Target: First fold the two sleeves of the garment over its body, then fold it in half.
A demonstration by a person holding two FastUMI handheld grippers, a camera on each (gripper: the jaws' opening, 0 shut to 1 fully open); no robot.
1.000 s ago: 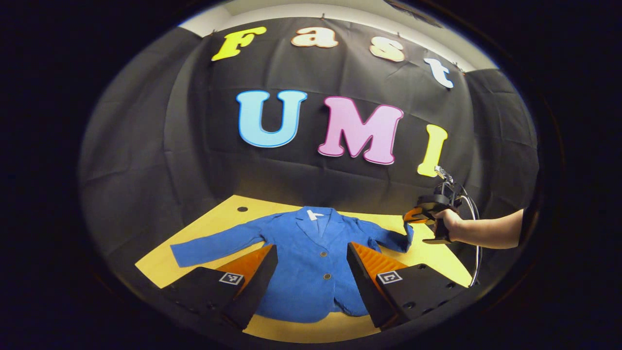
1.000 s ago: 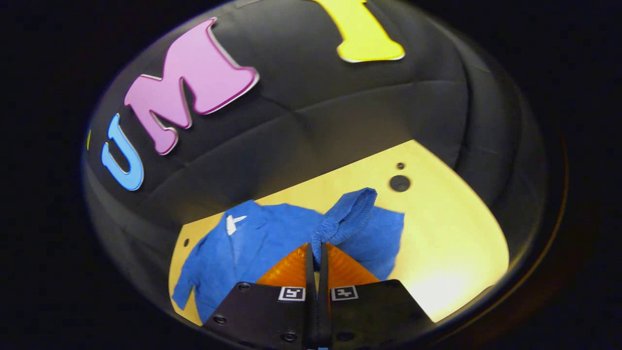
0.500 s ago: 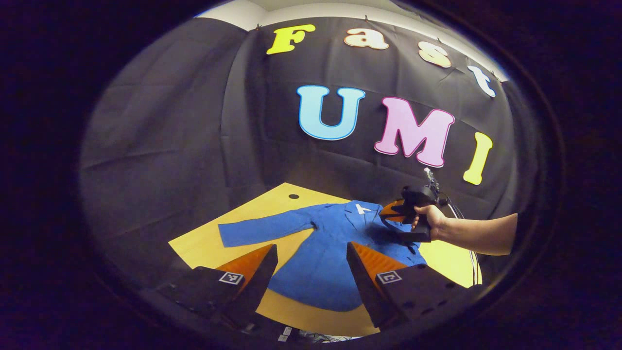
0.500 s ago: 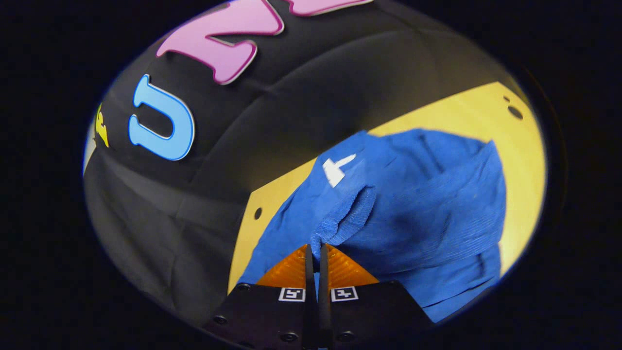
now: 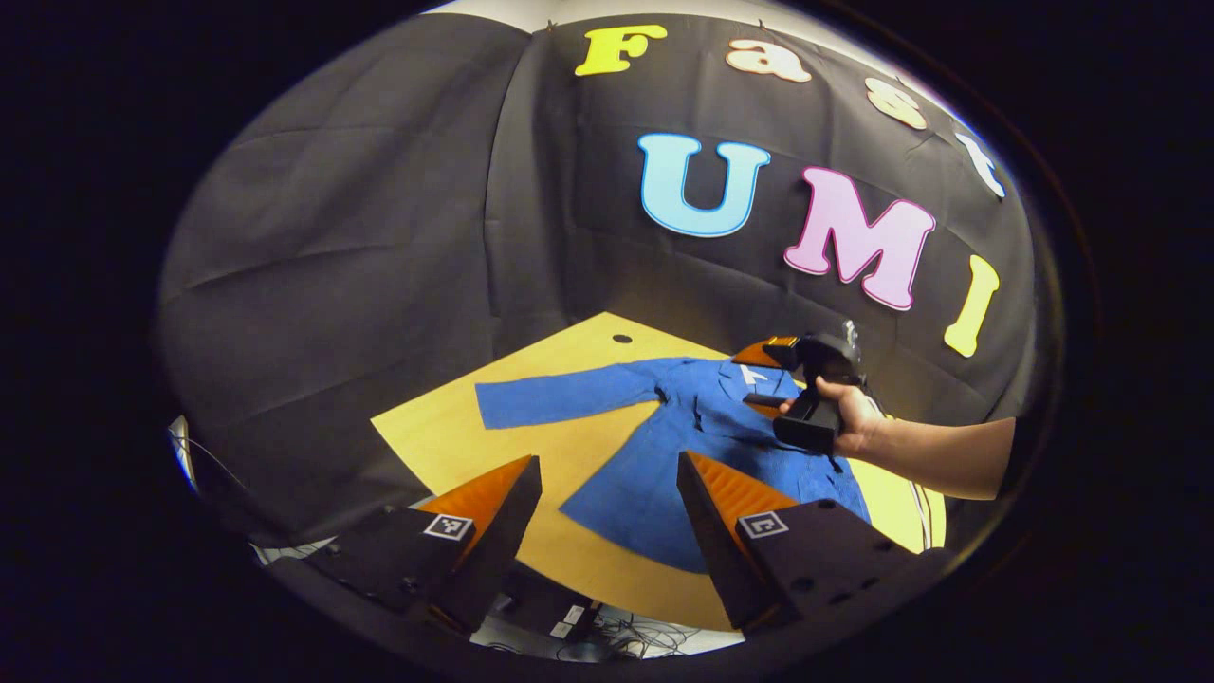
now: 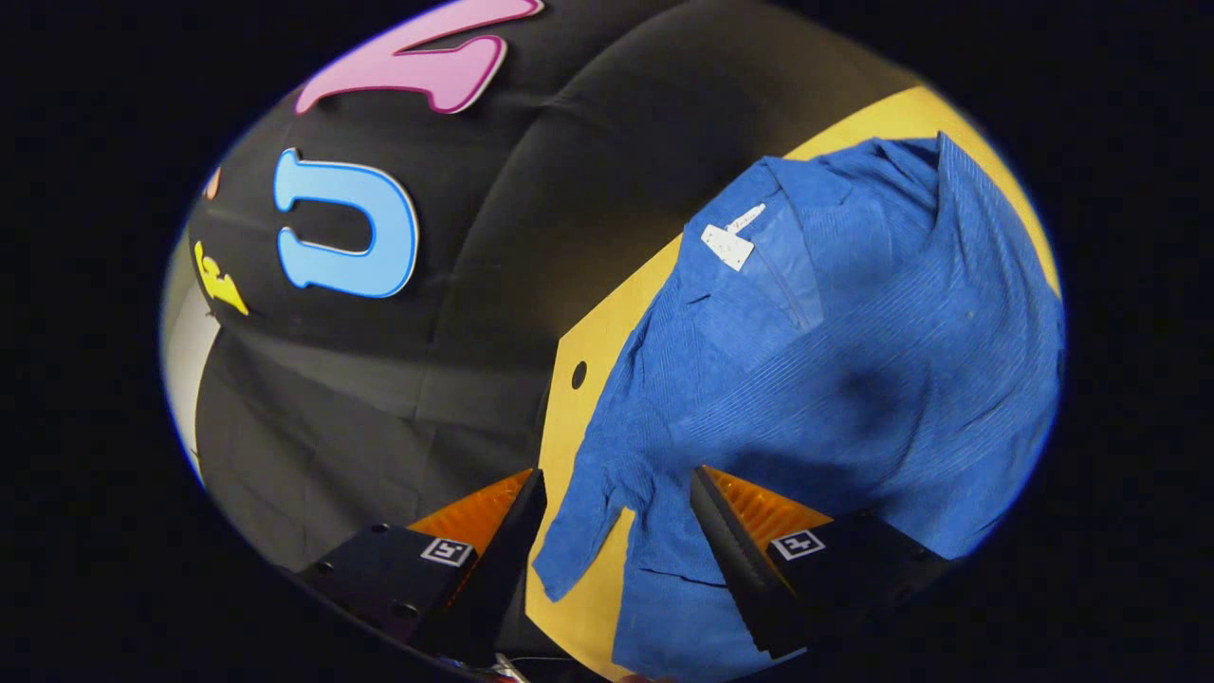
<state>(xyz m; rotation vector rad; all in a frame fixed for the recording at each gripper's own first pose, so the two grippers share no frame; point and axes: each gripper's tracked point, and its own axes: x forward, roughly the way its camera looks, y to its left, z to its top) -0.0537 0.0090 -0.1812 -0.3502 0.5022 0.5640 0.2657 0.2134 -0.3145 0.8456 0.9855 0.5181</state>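
A blue jacket (image 5: 654, 455) is lying face up across a yellow desk (image 5: 455, 436) in the booth, its collar toward the far edge by the black cloth wall (image 5: 360, 218) and its hem reaching toward the near edge. In the left gripper view, one sleeve (image 5: 560, 398) is stretching flat across the bare desk toward the far left corner, where a small dark hole (image 5: 622, 338) is showing in the desktop. The other sleeve (image 6: 854, 379) is lying folded over the body of the jacket, as the right gripper view is showing, just below the white neck label (image 6: 728, 243). The right gripper (image 6: 616, 512) is hanging above the jacket with its tongs spread wide and gripping nothing, cloth and a strip of desk showing between its fingers; in the left gripper view a person's hand (image 5: 854, 422) is holding it over the collar area. The left gripper (image 5: 607, 503) is hovering at the near edge of the desk, its tongs also parted and empty, with the jacket's hem showing beyond them. Cables (image 5: 616, 640) are lying on the floor below the near edge.
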